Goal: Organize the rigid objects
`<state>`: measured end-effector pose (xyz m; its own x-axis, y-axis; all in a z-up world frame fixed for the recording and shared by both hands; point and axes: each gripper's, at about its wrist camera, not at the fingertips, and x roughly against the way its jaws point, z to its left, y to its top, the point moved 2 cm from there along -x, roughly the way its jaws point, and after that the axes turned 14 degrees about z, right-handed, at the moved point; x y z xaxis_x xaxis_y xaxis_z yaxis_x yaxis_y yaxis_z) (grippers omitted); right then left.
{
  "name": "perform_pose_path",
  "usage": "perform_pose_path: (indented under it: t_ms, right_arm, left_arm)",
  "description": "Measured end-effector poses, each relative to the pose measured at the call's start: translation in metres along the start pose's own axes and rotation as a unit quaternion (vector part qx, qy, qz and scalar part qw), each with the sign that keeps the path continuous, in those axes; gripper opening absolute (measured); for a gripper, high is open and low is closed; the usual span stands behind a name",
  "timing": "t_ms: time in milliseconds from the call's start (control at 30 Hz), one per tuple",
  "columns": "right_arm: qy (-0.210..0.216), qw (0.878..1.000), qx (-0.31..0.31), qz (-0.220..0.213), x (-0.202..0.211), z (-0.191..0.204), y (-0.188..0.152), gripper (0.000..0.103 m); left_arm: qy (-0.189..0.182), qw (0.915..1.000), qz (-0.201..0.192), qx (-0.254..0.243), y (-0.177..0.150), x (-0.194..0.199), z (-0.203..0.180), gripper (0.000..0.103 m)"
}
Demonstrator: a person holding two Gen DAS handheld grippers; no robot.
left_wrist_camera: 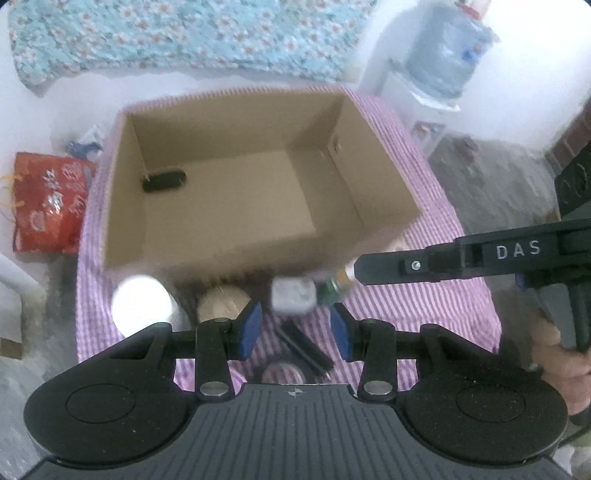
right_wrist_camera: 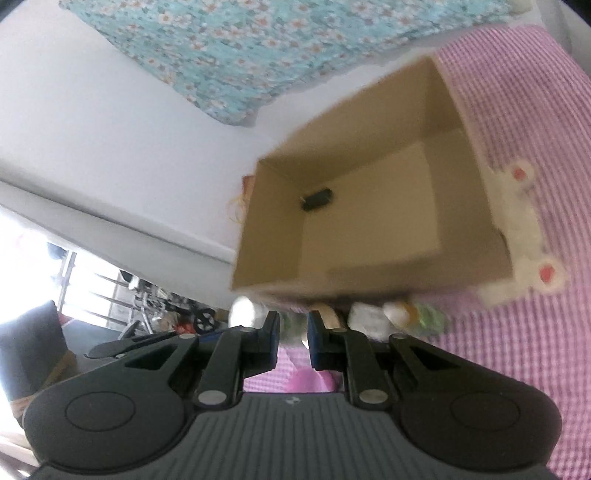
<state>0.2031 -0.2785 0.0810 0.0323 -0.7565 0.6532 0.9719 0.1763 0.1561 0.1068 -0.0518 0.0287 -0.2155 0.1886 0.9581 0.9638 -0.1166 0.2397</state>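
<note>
An open cardboard box (left_wrist_camera: 236, 122) stands on a purple striped cloth (left_wrist_camera: 436, 306); a small black object (left_wrist_camera: 164, 181) lies at its inner left. In front of the box sit a white round thing (left_wrist_camera: 142, 306), a wooden cylinder (left_wrist_camera: 221, 304), a grey-white cube (left_wrist_camera: 293, 297), a green bottle (left_wrist_camera: 332, 290), a black comb-like piece (left_wrist_camera: 304, 345) and a tape roll (left_wrist_camera: 282, 371). My left gripper (left_wrist_camera: 295, 328) hangs open above them, holding nothing. My right gripper (left_wrist_camera: 360, 268) reaches in from the right, shut and holding nothing. In the right wrist view the right gripper (right_wrist_camera: 295, 332) faces the box (right_wrist_camera: 369, 122) and the black object (right_wrist_camera: 317, 198).
A white plush toy (right_wrist_camera: 524, 229) lies against the box's right side. A red bag (left_wrist_camera: 48, 203) sits on the floor to the left, a water dispenser (left_wrist_camera: 447, 51) at the back right. A floral cloth (left_wrist_camera: 184, 33) hangs behind. A hand (left_wrist_camera: 561, 354) holds the right gripper.
</note>
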Motion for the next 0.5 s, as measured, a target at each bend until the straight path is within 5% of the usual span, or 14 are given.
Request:
perform_pose_path:
  t_ms: [500]
  right_arm:
    - [-0.058, 0.995, -0.027, 0.074, -0.058, -0.046, -0.032, 0.019]
  left_arm:
    - [-0.001, 0.9977, 0.057, -0.036, -0.024, -0.071, -0.020, 0.041]
